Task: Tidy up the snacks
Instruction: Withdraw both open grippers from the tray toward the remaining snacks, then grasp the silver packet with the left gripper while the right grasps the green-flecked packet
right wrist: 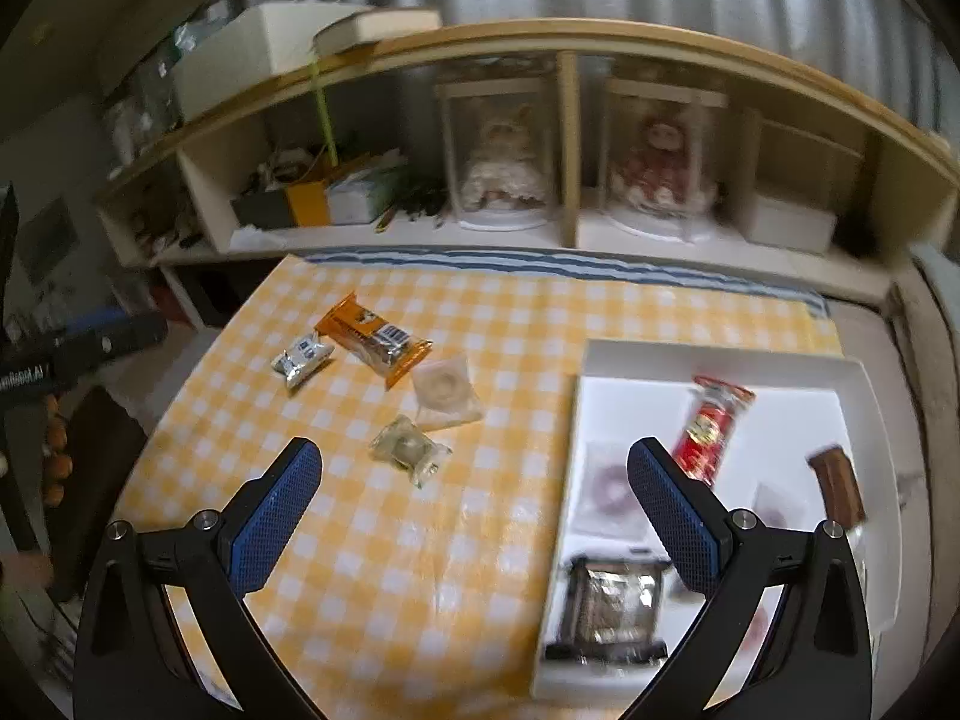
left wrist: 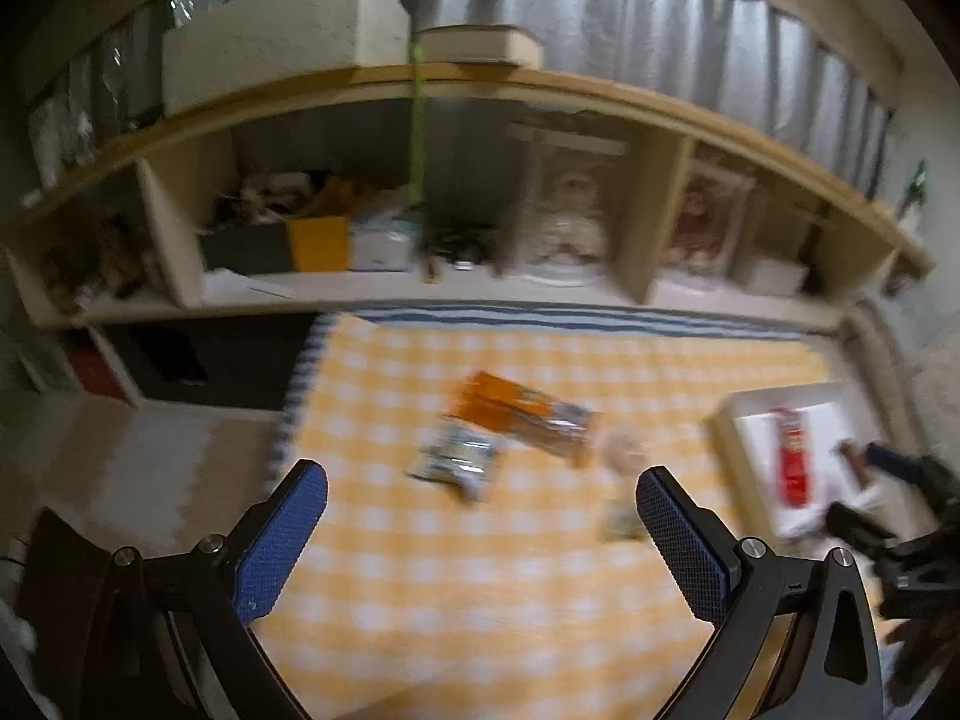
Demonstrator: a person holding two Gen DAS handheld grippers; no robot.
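Both grippers hover with jaws spread, holding nothing.
Four snacks lie loose on the checkered counter point(right wrist: 372, 570): orange pack point(right wrist: 375, 339), silver pack point(right wrist: 302, 358), two clear packets point(right wrist: 445, 391) point(right wrist: 410, 447). White tray point(right wrist: 708, 354) at right holds a red tube point(right wrist: 711, 429), brown bar point(right wrist: 838, 483), dark foil pack point(right wrist: 613, 603). Left gripper point(left wrist: 480, 516), right gripper point(right wrist: 474, 486).

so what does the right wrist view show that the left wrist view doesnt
Only the right wrist view shows the two clear-wrapped snacks plainly, the dark foil packet and brown bar in the white tray.

Only the left wrist view shows the right gripper at the tray.

Both show the orange packet, silver packet, red tube, checked cloth and dolls shelf. Both grippers' fingers are open.
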